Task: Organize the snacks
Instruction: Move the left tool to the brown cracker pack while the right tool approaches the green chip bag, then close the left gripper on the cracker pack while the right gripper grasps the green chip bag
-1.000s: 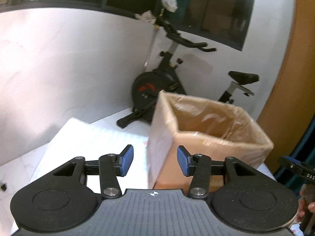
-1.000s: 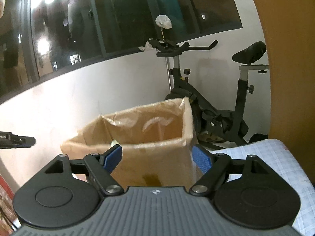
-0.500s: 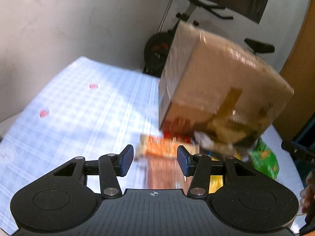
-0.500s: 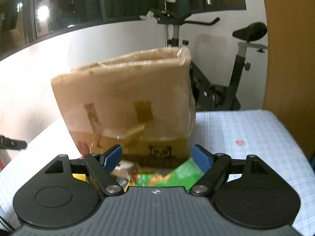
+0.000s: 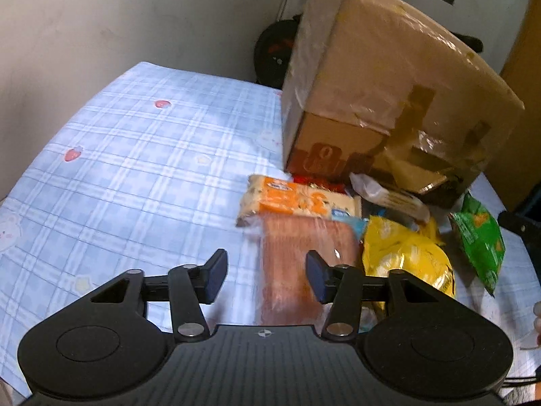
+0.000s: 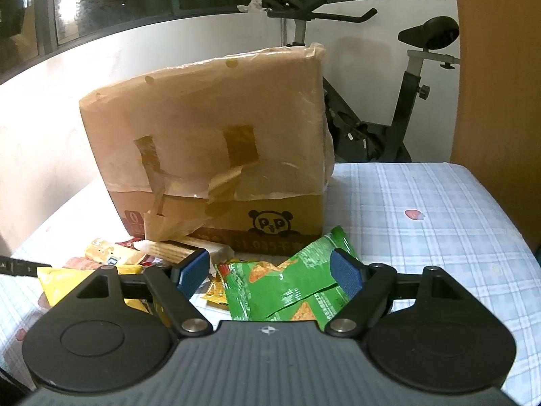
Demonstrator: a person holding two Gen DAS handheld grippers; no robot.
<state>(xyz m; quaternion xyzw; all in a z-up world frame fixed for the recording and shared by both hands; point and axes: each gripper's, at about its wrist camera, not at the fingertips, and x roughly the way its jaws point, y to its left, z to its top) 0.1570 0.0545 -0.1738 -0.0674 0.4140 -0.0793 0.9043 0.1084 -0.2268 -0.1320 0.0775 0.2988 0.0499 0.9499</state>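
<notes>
Exercise bike (image 6: 399, 108) behind table; dark windows (image 6: 101, 3) above wall.

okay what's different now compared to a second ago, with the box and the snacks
Both grippers dipped toward the table: the cardboard box, seen from above before, now shows its side, and snack packs like the green bag came into view. The left gripper is opening. The right gripper stayed open, nothing held.

Tape-patched cardboard box (image 6: 209, 142) with a panda logo stands upright on the blue-checked cloth, plastic film over its upper walls. Snacks lie clustered at its base: an orange-and-cream packet (image 5: 297, 201) and a wafer pack (image 6: 182, 248) nearest the box, a reddish clear-wrapped pack (image 5: 297, 264), a yellow bag (image 5: 405, 257) beside it, and a green bag (image 6: 287, 280), crumpled, apart toward the right.
</notes>
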